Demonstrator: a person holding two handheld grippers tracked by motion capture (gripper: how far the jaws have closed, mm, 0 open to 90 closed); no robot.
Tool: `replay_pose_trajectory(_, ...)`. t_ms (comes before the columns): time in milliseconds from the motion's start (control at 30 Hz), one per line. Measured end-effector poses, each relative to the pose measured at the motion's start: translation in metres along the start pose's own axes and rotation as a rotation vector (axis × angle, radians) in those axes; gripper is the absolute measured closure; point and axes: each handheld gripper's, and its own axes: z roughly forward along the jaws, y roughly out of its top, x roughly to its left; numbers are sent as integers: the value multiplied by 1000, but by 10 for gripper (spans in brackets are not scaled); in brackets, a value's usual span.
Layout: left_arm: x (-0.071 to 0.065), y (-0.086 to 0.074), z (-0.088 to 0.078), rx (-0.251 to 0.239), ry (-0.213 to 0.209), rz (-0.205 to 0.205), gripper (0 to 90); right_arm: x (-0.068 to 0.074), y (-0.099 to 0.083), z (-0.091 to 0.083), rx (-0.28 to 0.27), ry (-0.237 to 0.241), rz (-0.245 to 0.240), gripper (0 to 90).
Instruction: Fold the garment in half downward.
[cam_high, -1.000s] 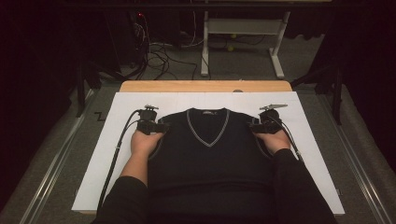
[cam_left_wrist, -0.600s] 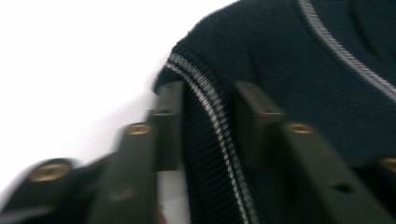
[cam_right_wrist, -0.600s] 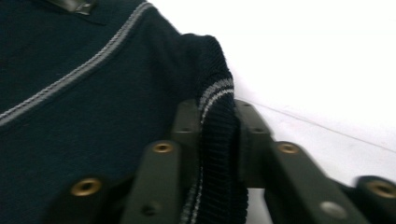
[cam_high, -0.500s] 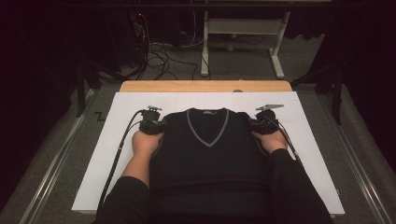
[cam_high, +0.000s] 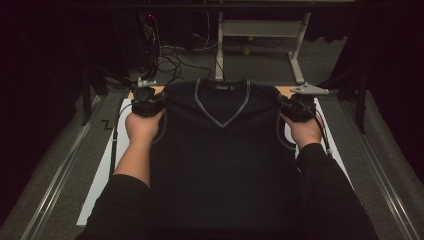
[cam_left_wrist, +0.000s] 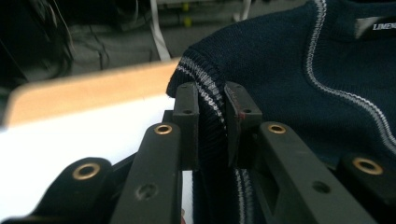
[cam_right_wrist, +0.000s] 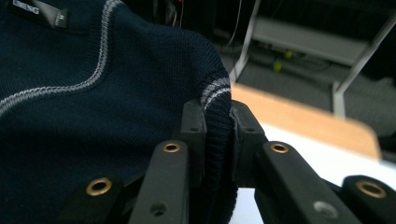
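Two tongs pinch my dark sleeveless sweater (cam_high: 222, 145) at its shoulders: left tongs (cam_left_wrist: 212, 114) and right tongs (cam_right_wrist: 217, 126) each clamp a striped armhole edge, so it hangs spread between them above the white tabletop (cam_high: 102, 172).

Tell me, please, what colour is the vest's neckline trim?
Grey trim on a navy vest, clearest in the high view.

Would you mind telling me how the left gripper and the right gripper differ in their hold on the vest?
The left gripper clamps the vest at its left shoulder's armhole trim; the right gripper clamps the opposite shoulder. The left gripper's grey plate looks small and tilted, the right's broader and flatter. Both are shut on ribbed, grey-striped edging, holding the vest up.
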Motion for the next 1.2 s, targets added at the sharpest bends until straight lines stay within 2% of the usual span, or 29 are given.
replay_pose_trajectory(100,-3,16,-11,-34,15,23,730,0,19,-8,-37,-23,-30,792)
replay_pose_trajectory(133,-4,21,-14,-40,19,33,730,-2,31,-13,-50,-32,-43,792)
replay_pose_trajectory(233,-4,36,-24,-72,15,45,730,-4,42,-19,-74,-37,-43,792)
replay_pose_trajectory(267,-3,41,-27,-89,11,53,730,-5,52,-25,-93,-46,-55,792)
replay_pose_trajectory(300,-3,45,-30,-101,14,59,730,-5,52,-25,-93,-46,-55,792)
replay_pose_trajectory(500,-4,69,-46,-183,18,49,731,-6,77,-41,-178,-84,-76,792)
replay_pose_trajectory(567,-5,69,-49,-201,-7,34,730,-6,84,-48,-206,-93,-75,792)
replay_pose_trajectory(633,-5,64,-47,-193,-4,31,730,-8,85,-51,-225,-59,-38,791)
replay_pose_trajectory(733,-2,51,-40,-170,-20,2,729,-8,77,-49,-208,-44,-30,791)
replay_pose_trajectory(767,-2,46,-37,-162,-23,0,729,-6,67,-44,-186,-34,-23,791)
replay_pose_trajectory(800,-3,41,-35,-150,-26,4,729,-6,67,-44,-186,-34,-23,791)
replay_pose_trajectory(867,-3,30,-30,-120,-36,14,728,-4,50,-35,-151,-6,-23,790)
replay_pose_trajectory(933,-6,17,-25,-97,-51,35,727,-4,43,-32,-138,6,-23,790)
replay_pose_trajectory(1000,-7,3,-22,-94,-72,39,728,-4,23,-27,-108,27,-16,790)
replay_pose_trajectory(1033,-7,-4,-21,-98,-83,39,728,-4,23,-27,-108,27,-16,790)
replay_pose_trajectory(1200,-7,-41,-23,-109,-137,48,727,-2,-9,-32,-96,52,-35,790)
